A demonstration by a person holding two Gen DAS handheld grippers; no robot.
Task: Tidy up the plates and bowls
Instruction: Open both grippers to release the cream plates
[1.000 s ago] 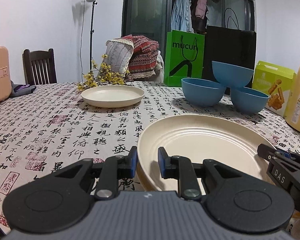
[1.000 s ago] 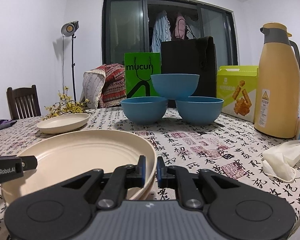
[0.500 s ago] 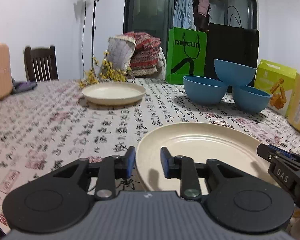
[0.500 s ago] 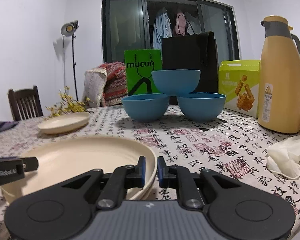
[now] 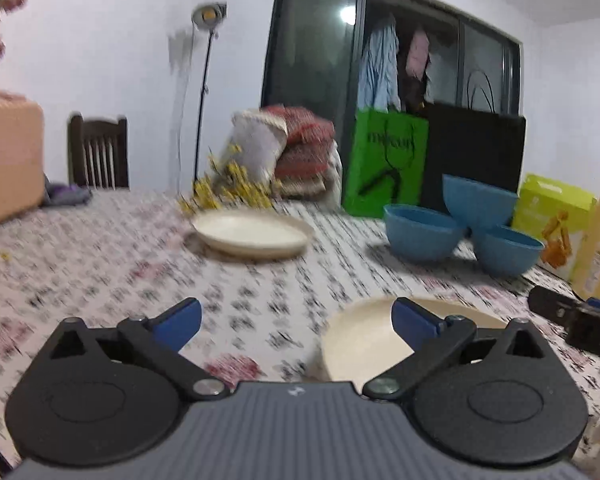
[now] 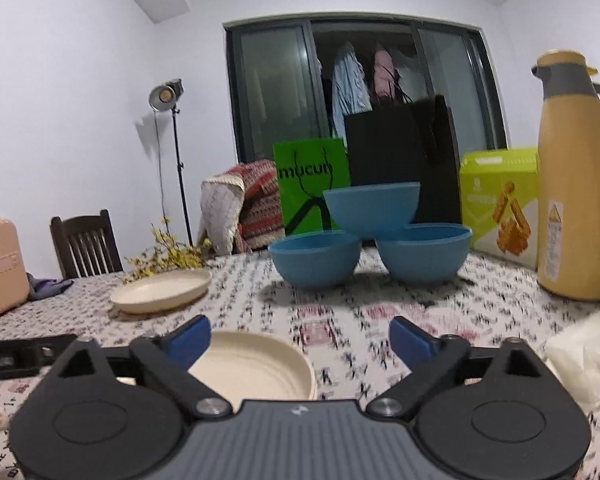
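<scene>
Both of my grippers have their jaws spread wide with nothing between the blue pads. On the left wrist cam the left gripper (image 5: 296,316) hangs over bare tablecloth (image 5: 100,256), and the big cream plate (image 5: 364,344) sits on the cloth at about 4 o'clock from the gap, its far edge tucked behind the right-hand pad. The right wrist cam shows the right gripper (image 6: 300,336) spread the same way, with that same big cream plate (image 6: 256,368) low at about 7 o'clock, partly behind the left-hand pad. Further out, the small cream plate (image 6: 162,290) rests at roughly 10 o'clock beside some yellow flowers (image 6: 168,256). The three blue bowls (image 6: 370,236) are near 12 o'clock, two side by side on the cloth and one perched on top across their rims. Behind them stand a green bag (image 6: 310,188) and a black bag (image 6: 400,152), with a lime box (image 6: 500,200) and a yellow thermos (image 6: 576,192) off toward 2 o'clock. The left cam is pretty blurry.
</scene>
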